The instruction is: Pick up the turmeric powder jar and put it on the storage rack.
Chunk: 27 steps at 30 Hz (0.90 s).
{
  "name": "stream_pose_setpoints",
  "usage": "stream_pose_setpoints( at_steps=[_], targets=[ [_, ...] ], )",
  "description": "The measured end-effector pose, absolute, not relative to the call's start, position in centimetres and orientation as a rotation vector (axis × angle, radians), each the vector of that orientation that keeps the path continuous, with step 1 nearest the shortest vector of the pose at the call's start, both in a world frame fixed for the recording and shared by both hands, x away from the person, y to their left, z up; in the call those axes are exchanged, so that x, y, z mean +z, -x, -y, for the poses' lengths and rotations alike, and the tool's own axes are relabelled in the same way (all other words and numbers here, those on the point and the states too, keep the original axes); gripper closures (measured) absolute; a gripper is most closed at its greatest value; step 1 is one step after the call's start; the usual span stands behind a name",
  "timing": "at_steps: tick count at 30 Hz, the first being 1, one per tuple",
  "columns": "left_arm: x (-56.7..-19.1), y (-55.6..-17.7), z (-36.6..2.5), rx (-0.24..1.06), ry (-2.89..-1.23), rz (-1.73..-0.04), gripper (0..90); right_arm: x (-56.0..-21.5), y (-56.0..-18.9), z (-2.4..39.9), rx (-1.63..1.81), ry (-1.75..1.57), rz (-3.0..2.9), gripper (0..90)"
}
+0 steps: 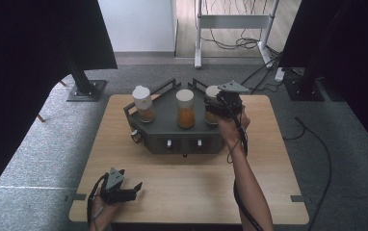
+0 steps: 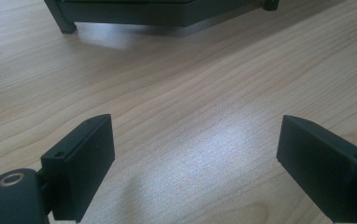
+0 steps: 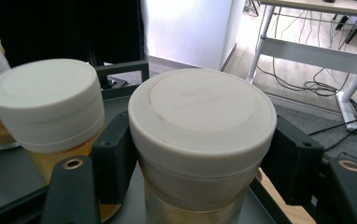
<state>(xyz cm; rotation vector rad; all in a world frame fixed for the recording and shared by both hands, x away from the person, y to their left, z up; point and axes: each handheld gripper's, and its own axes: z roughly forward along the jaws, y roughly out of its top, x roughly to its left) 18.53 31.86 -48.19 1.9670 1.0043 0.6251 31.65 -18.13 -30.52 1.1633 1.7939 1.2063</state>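
We hold right gripper clamped on right jar, at right end of dark tray. Step in hand, we judge: grasp made, lift-out pending. Next move calls for straight rise clear of tray rail, avoiding middle jar beside it. Jar: cream lid, clear body, orange-brown contents, probably powder. Left gripper jaws apart, empty, well short of tray.

Jaws clamp the white-lidded jar.

Cream-lidded jar of orange powder, dark grey rack, pale woodgrain table
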Motion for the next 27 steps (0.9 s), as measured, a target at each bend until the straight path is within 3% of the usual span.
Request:
stream_pose_setpoints(
  at_steps=[27],
  targets=[
    [-48.2, -18.6, -31.6, 0.630, -1.980, -0.993, 11.0, -31.6, -32.2, 18.9, 1.222, -1.202, -1.794, 33.0]
  ],
)
